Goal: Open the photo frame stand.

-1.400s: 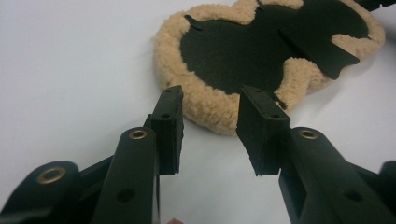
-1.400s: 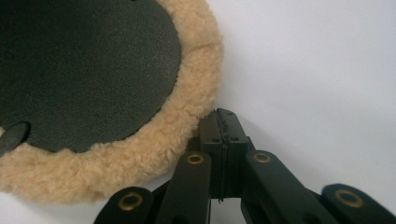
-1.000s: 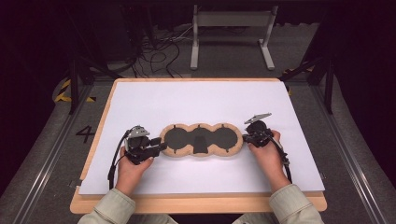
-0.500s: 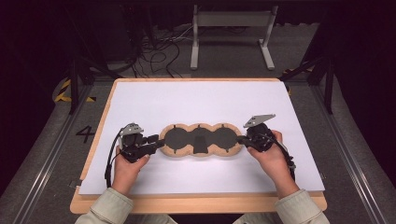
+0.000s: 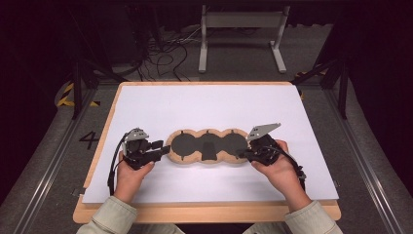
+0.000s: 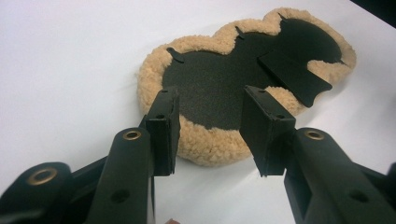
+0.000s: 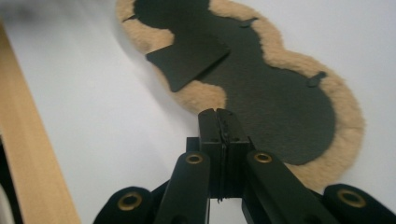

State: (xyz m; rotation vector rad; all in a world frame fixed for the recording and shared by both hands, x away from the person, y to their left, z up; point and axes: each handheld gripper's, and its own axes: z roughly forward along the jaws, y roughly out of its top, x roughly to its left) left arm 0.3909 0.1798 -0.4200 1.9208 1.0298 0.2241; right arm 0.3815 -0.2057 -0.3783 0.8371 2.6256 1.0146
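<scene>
The worktop (image 5: 204, 105) carries a fleece pad (image 5: 207, 146) near its front middle. The left hand-held gripper (image 5: 158, 148) points at the pad's left end, jaws wide apart. The right hand-held gripper (image 5: 242, 153), tilted down, pinches the pad's right edge.

Lab or recording studio, not a home. A wooden table (image 5: 204, 214) under a plain white sheet (image 5: 204, 107) stands on grey carpet (image 5: 44, 161) inside dark surroundings. Loose cables (image 5: 165, 53) lie on the floor behind it, beside the feet of a pale metal stand (image 5: 241, 34). Black struts (image 5: 78, 92) flank the table corners. Floor bears yellow-black hazard tape (image 5: 65, 97) and a painted number 4 (image 5: 90, 140), marking a station.
</scene>
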